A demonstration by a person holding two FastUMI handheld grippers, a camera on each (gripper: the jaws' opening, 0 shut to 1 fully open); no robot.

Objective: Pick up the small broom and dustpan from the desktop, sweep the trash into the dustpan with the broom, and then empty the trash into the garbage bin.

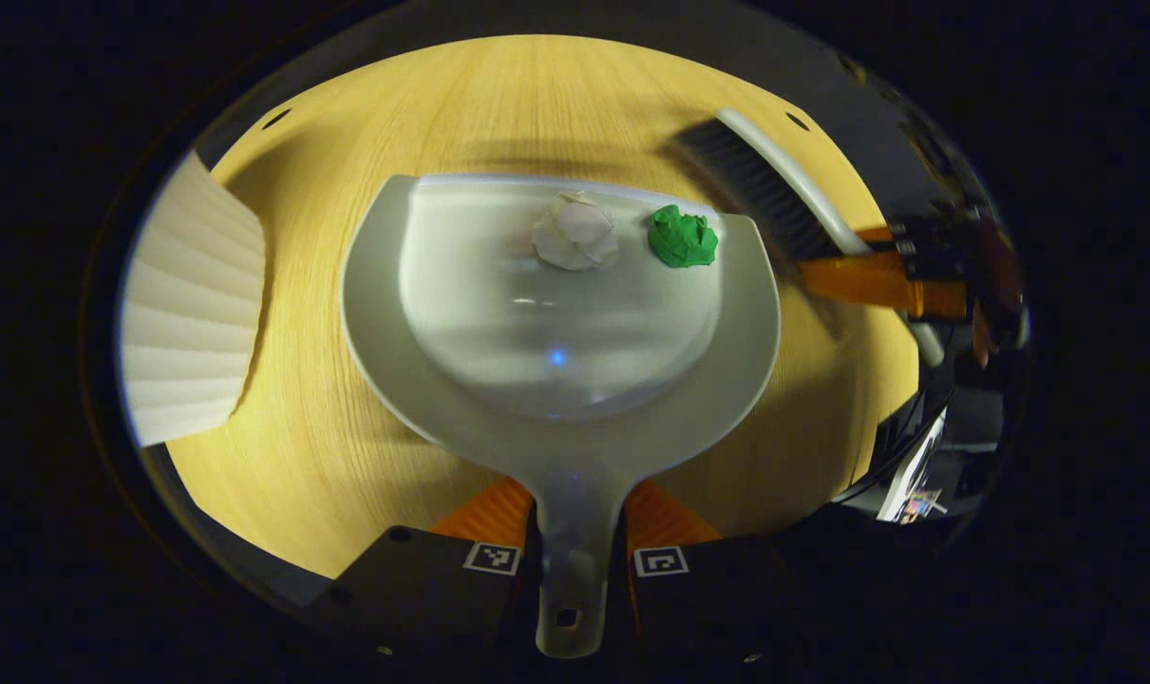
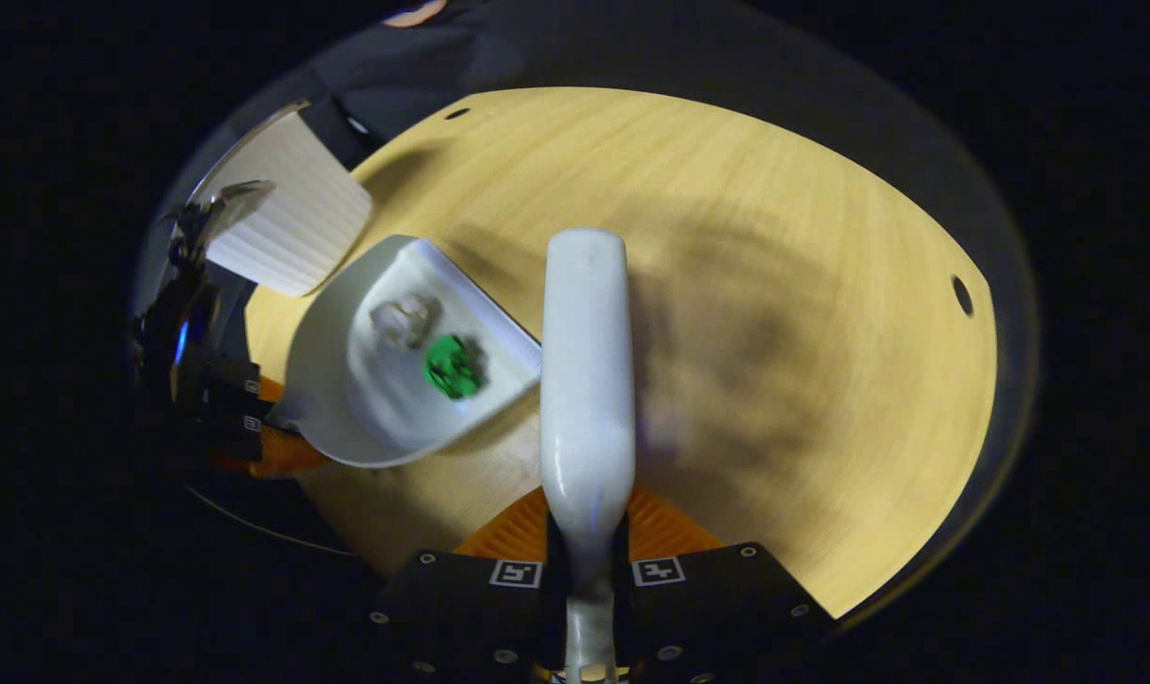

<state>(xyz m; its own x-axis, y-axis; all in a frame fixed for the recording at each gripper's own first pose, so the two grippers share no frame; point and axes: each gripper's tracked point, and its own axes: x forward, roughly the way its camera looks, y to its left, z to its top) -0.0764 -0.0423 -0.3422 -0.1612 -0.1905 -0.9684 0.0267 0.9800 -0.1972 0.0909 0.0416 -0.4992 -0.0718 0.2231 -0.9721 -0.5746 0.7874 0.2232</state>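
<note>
Dustpan handle clamped in your left gripper [image 1: 571, 546], trash aboard.
Keep the dustpan [image 1: 560, 323] level so the white wad [image 1: 575, 231] and green wad [image 1: 683, 237] ahead stay in, then carry it left-forward to the ribbed bin [image 1: 190, 304]; your right gripper [image 2: 589, 556] pinches the broom [image 2: 586, 370].

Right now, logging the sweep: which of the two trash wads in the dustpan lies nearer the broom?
The green wad: it sits on the dustpan side facing the broom, while the white wad lies farther away.
</note>
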